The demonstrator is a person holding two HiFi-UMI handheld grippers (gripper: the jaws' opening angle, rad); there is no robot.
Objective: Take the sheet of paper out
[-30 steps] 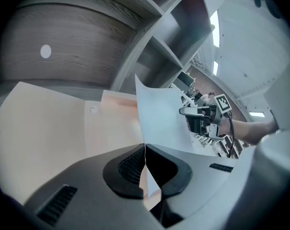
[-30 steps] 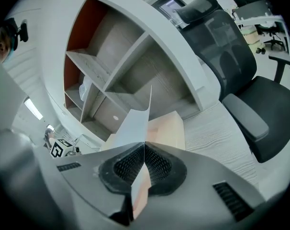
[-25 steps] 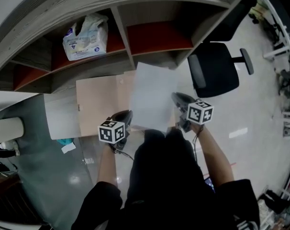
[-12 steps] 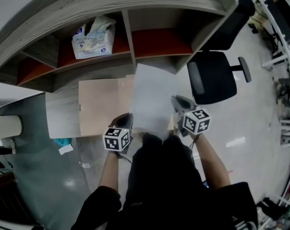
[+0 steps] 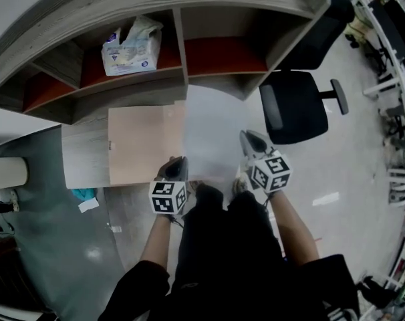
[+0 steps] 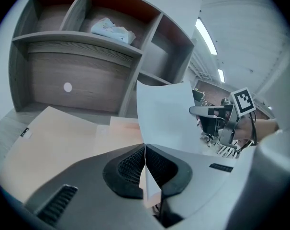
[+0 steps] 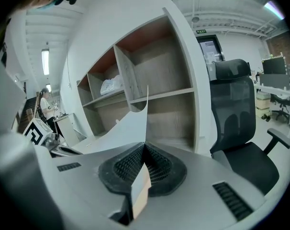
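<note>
Office floor (image 5: 336, 179) surrounds a grey shelf unit (image 5: 182, 52). One upper compartment holds a white pack (image 5: 130, 49), and a black chair (image 5: 296, 105) stands to the right. A tan board (image 5: 139, 142) lies on the low ledge of the unit.

The sheet (image 5: 212, 132) hangs in front of the unit, above the right edge of the board, and appears lifted off it. Left tongs (image 5: 180, 161) are pressed together on the near left edge of the sheet. Right tongs (image 5: 248, 139) are pressed together on the near right edge.

Handling, as judged:
- Very light, thin and limp. It bows between the two grips and its free far end curls.
- Smooth faces may slip from a loose pinch.
- It creases or tears easily, so avoid pulling the grips apart or twisting them.
- Hold at opposite edges near the corners, as here, with the ribbed pads flat on the paper.
</note>
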